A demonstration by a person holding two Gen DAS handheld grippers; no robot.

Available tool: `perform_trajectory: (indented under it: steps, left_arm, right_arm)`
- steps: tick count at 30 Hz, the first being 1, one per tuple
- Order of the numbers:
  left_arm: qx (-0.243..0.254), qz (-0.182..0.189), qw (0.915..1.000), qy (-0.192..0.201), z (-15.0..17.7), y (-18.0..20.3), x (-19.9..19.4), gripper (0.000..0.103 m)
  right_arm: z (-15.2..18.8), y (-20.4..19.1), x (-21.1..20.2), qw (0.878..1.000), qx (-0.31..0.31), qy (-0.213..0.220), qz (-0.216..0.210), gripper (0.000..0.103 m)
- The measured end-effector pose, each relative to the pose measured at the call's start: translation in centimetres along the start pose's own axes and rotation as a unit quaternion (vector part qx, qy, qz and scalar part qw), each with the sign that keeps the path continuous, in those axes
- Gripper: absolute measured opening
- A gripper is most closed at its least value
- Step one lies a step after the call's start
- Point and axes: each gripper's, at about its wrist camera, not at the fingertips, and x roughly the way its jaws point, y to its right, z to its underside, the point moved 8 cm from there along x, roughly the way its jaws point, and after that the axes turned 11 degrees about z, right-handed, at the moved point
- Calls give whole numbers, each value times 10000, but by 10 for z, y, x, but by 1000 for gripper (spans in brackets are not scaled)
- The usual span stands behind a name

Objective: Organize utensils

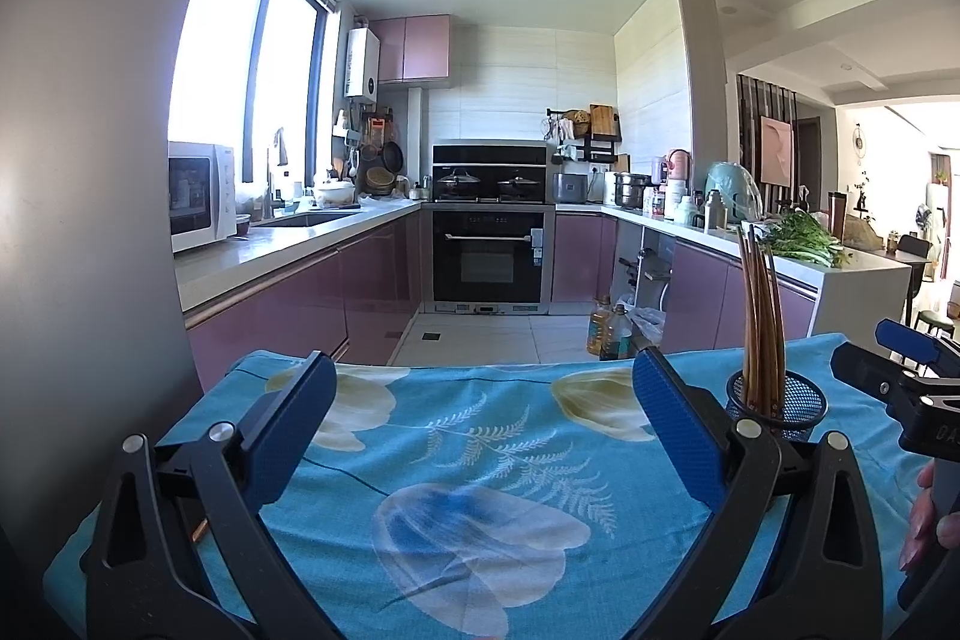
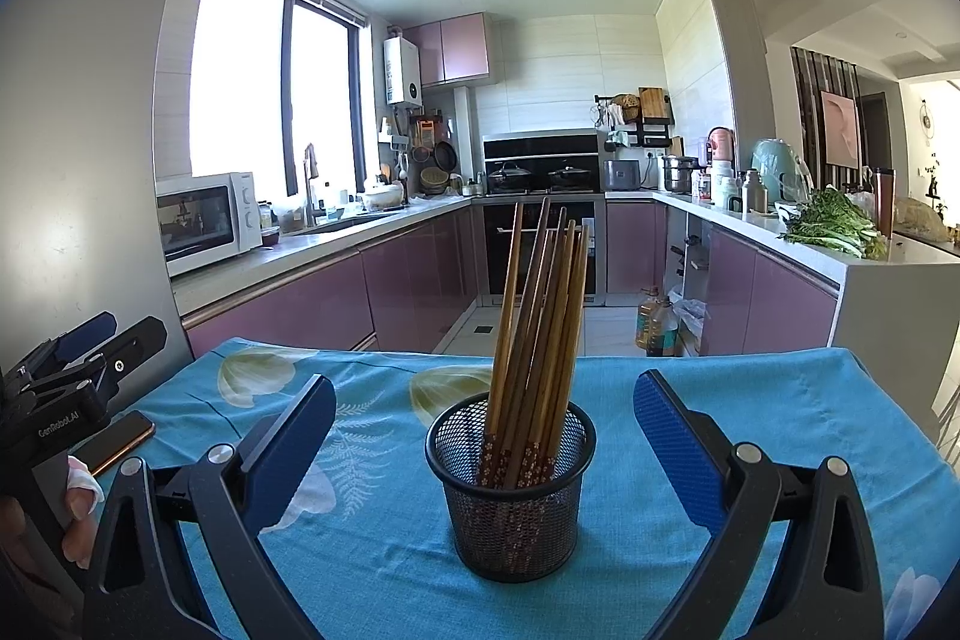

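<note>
A black mesh cup point(image 2: 510, 496) stands upright on the blue floral tablecloth point(image 2: 750, 400), holding several brown wooden chopsticks point(image 2: 540, 328) that lean slightly right. My right gripper point(image 2: 485, 436) is open, its blue pads on either side of the cup without touching it. In the left wrist view the same mesh cup point(image 1: 780, 403) with the chopsticks point(image 1: 761, 316) sits at the right, beyond the right pad. My left gripper point(image 1: 480, 424) is open over bare tablecloth point(image 1: 480, 460), nothing between its pads.
A phone point(image 2: 117, 442) lies on the cloth at the left, near the other gripper and a hand point(image 2: 78, 514). A tall grey fridge point(image 1: 90, 220) stands close on the left. Beyond the table's far edge are the kitchen floor point(image 1: 498, 334), oil bottles point(image 1: 612, 328) and purple cabinets point(image 1: 288, 304).
</note>
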Motion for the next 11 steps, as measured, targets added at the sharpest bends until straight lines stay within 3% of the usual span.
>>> perform_trajectory:
  steps: [8, 11]
  left_arm:
    - [-188, -36, 9991, -383, 10, -8, 13, 97]
    - [-270, -97, 9975, -639, 20, -20, 21, 97]
  right_arm:
    - [9, 26, 7, 9995, -29, -234, 215, 96]
    - [24, 68, 21, 9954, 22, -649, 707, 96]
